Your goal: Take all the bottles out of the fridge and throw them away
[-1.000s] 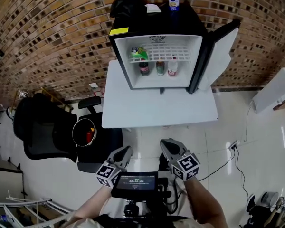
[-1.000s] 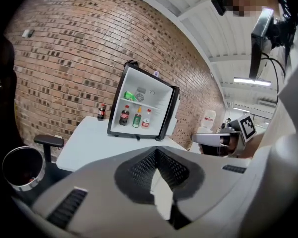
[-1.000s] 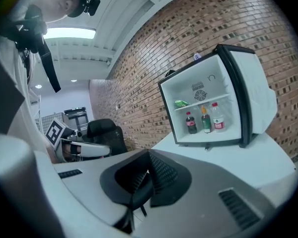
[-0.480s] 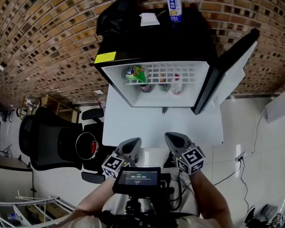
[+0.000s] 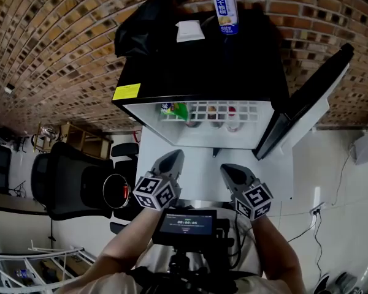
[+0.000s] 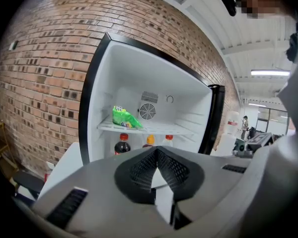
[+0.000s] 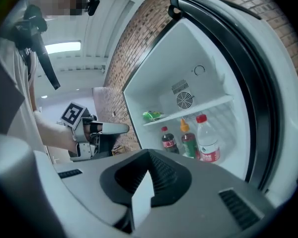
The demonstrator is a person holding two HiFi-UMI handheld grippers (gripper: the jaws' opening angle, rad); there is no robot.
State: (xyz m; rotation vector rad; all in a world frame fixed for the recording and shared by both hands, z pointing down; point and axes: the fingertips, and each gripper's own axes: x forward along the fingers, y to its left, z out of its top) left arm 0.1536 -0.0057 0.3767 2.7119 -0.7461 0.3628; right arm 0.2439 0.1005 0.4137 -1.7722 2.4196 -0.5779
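A black mini fridge (image 5: 196, 72) stands open on a white table (image 5: 199, 167). On its floor are three upright bottles: a dark cola bottle (image 7: 169, 141) with a red cap, a green-labelled bottle (image 7: 188, 142) with a yellow cap, and a clear bottle (image 7: 207, 142) with a red cap. The left gripper view shows only their tops, such as the cola bottle (image 6: 122, 146). My left gripper (image 5: 172, 159) and right gripper (image 5: 228, 170) hover side by side over the table's near edge, short of the fridge. Both are shut with nothing held.
A green snack bag (image 6: 125, 118) lies on the wire shelf. The fridge door (image 5: 306, 103) swings open to the right. On the fridge top stand a can (image 5: 224, 9), a black bag (image 5: 144, 26) and a paper (image 5: 189, 30). Left of the table are a black chair (image 5: 67, 185) and a round bin (image 5: 116, 191).
Both grippers and the head have moved forward toward the fridge, which now looks larger and closer. The grippers went from over the floor to the table's near edge. Jaws stayed shut.
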